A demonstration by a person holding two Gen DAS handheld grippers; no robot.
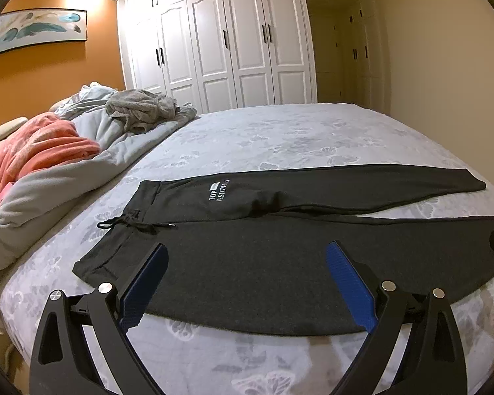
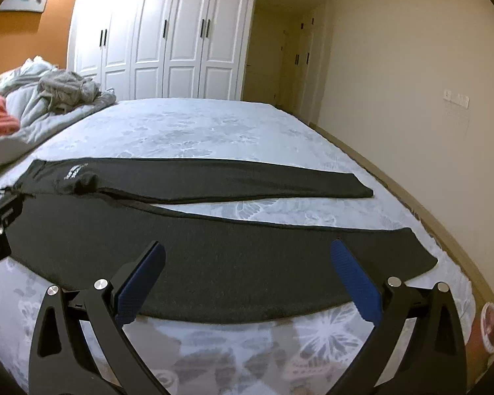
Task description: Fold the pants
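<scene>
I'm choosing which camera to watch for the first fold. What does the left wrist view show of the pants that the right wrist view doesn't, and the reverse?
Only the left wrist view: the waistband drawstring in full, the readable white logo, and the left hand-held gripper, open over the waist end.

Only the right wrist view: the near leg's cuff, and the right hand-held gripper, open over the near leg.

Both: the black pants spread flat on the bed, legs apart, and the far leg's cuff.
</scene>
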